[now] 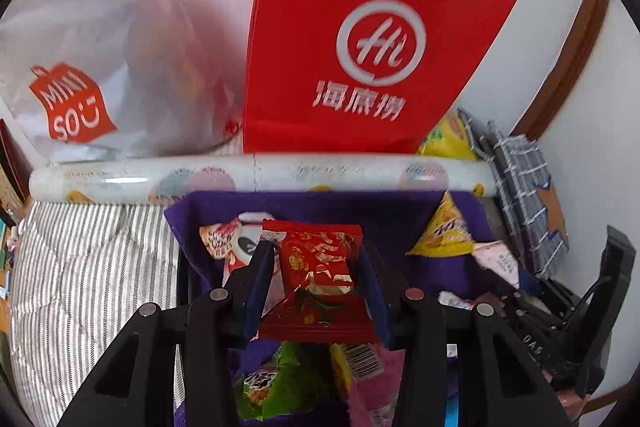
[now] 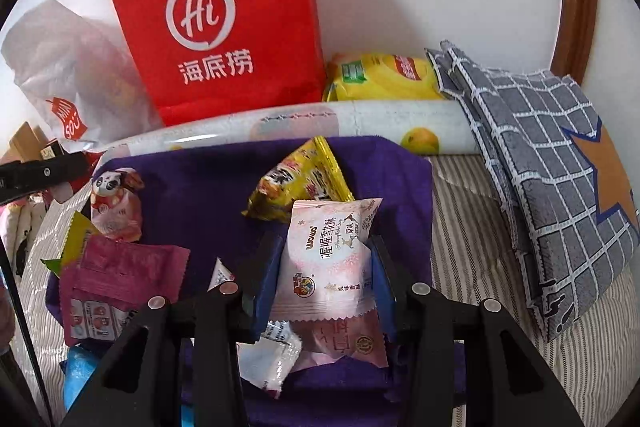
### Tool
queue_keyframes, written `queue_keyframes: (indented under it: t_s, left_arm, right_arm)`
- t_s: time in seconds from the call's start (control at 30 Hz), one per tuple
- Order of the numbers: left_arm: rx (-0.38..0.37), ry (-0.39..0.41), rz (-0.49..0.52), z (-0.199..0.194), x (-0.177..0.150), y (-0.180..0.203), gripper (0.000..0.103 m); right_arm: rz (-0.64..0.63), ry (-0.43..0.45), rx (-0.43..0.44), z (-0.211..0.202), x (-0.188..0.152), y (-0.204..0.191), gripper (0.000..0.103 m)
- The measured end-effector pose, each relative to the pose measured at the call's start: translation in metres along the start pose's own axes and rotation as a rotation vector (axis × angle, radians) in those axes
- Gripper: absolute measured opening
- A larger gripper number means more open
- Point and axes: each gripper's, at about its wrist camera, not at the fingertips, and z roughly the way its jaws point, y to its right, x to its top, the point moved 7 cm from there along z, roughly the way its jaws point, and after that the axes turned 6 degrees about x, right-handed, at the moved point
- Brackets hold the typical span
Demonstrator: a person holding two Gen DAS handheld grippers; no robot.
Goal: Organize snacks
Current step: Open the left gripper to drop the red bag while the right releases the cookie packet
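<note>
My left gripper (image 1: 318, 259) is shut on a red snack packet (image 1: 316, 267) and holds it above a purple cloth (image 1: 320, 205). My right gripper (image 2: 326, 255) is shut on a pale pink snack packet (image 2: 328, 259) above the same purple cloth (image 2: 192, 187). Loose snacks lie on the cloth: a yellow packet (image 2: 296, 183), a panda packet (image 2: 116, 203), a magenta packet (image 2: 120, 283), a white packet (image 2: 272, 359) and a green packet (image 1: 272, 383). A red paper bag (image 2: 216, 15) stands behind, also in the left wrist view (image 1: 360, 39).
A white Miniso bag (image 1: 92, 67) stands left of the red bag. A patterned roll (image 1: 256, 175) lies along the cloth's far edge. A yellow chip bag (image 2: 380, 75) and a grey checked cushion (image 2: 540, 155) sit at the right. Striped bedding (image 1: 88, 267) lies underneath.
</note>
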Motion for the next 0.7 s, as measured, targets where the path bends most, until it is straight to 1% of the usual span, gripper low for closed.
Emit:
queue_keyframes:
  t_s: [0.1,0.23,0.3,0.47,0.53,0.7]
  left_arm:
    - [0.025,-0.036,-0.001,0.012,-0.007,-0.003,0.042]
    - [0.021,-0.080,-0.015,0.025,-0.012,-0.005,0.041]
    - [0.029,-0.082,-0.010,0.027,-0.014,-0.005,0.039]
    - [0.032,-0.089,-0.002,0.029,-0.016,-0.004,0.039]
    - [0.034,-0.089,0.001,0.030,-0.016,-0.003,0.039]
    - [0.035,-0.098,0.015,0.032,-0.018,0.002,0.039]
  right_arm:
    - [0.003,-0.016,-0.003,0.005,-0.004,0.003,0.044]
    - [-0.024,-0.014,-0.029,0.007,-0.007,0.002,0.044]
    - [-0.031,-0.007,-0.034,0.005,-0.008,0.002,0.044]
    - [-0.035,0.014,-0.018,-0.001,-0.007,-0.002,0.045]
    - [-0.034,0.021,-0.012,-0.003,-0.008,-0.002,0.047]
    - [-0.032,0.034,0.001,-0.005,-0.007,-0.004,0.048]
